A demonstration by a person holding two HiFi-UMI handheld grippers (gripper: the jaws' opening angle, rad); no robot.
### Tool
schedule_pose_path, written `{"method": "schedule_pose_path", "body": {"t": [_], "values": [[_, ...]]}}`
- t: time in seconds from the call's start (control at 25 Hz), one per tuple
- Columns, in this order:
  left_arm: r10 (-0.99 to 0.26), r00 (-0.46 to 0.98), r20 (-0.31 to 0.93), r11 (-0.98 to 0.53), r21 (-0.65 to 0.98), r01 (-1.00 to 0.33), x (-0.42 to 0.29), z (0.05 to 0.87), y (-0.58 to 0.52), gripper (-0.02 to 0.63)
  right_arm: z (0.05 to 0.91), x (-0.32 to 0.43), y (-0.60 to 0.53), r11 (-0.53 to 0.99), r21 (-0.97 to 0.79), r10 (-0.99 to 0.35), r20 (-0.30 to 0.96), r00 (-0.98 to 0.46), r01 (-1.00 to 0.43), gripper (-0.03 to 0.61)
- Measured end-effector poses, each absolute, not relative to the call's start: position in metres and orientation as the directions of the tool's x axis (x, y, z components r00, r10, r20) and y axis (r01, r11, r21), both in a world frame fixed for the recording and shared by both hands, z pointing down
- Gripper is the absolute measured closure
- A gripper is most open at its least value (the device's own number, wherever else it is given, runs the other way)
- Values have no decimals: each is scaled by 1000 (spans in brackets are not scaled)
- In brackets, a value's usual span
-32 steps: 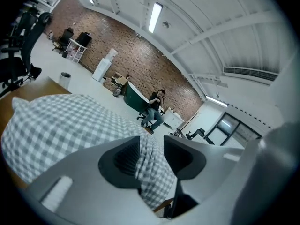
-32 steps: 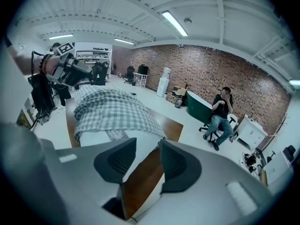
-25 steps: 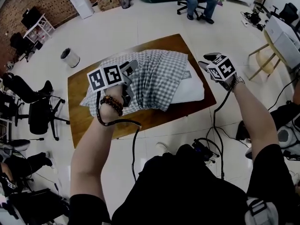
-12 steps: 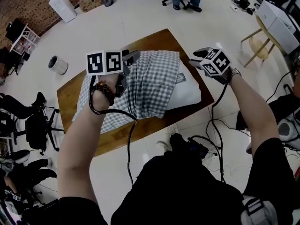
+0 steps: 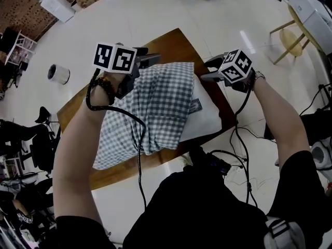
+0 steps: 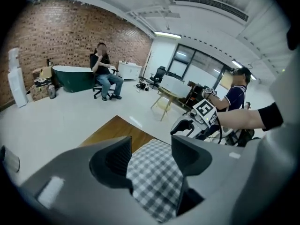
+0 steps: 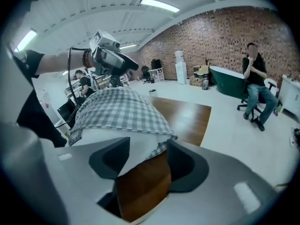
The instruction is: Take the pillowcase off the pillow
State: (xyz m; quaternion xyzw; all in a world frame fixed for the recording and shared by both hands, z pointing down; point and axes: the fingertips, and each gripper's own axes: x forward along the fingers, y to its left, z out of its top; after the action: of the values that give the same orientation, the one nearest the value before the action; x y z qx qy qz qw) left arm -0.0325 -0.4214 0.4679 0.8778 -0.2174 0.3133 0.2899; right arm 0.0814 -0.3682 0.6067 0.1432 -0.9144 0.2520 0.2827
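Observation:
A white pillow (image 5: 207, 122) lies on the wooden table (image 5: 171, 39), mostly inside a grey checked pillowcase (image 5: 155, 105). My left gripper (image 5: 147, 61) hovers over the pillowcase's far end. Its jaws are opening, and checked cloth (image 6: 157, 172) lies between them without being pinched. My right gripper (image 5: 208, 70) is at the pillow's far right corner, its jaws also opening. In the right gripper view (image 7: 147, 156) the bare pillow corner (image 7: 110, 136) and the pillowcase hem (image 7: 161, 146) sit loosely between its fingers.
A white bin (image 5: 58, 73) stands on the floor to the far left, and a wooden chair (image 5: 290, 39) to the far right. Office chairs (image 5: 31, 139) crowd the left side. Cables hang from both grippers. A person (image 6: 103, 74) sits far off by a green tub (image 7: 229, 84).
Both grippers have shifted toward the pillow's far end. Their jaws stand wider than before. The pillowcase now drapes further toward the table's near edge.

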Motion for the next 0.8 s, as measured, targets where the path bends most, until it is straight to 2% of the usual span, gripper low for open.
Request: {"method": "schedule_pose_path", "body": {"t": [0.16,0.36,0.64,0.72,0.8], "values": [[-35,668,743,-795,384,-469,-17,507,-456,330,622,75,-389,815,-486,-3,541,-841,-315,301],[220,610,761,-787,508,-350,-2,555,-475,318,637,68,-406,774,-602,141,465,-874,-196,275],[407,476,779,-743,586,-323,-3,616,-465,314,648,57,-399,684,-725,285,369,-885,-82,273],[435,453,778,-713,605,-354,-6,627,-463,345,653,52,-397,658,-750,311,345,-885,-61,281],[445,442,779,-694,612,-380,-9,632,-463,427,657,48,-392,640,-767,324,321,-890,-44,354]]}}
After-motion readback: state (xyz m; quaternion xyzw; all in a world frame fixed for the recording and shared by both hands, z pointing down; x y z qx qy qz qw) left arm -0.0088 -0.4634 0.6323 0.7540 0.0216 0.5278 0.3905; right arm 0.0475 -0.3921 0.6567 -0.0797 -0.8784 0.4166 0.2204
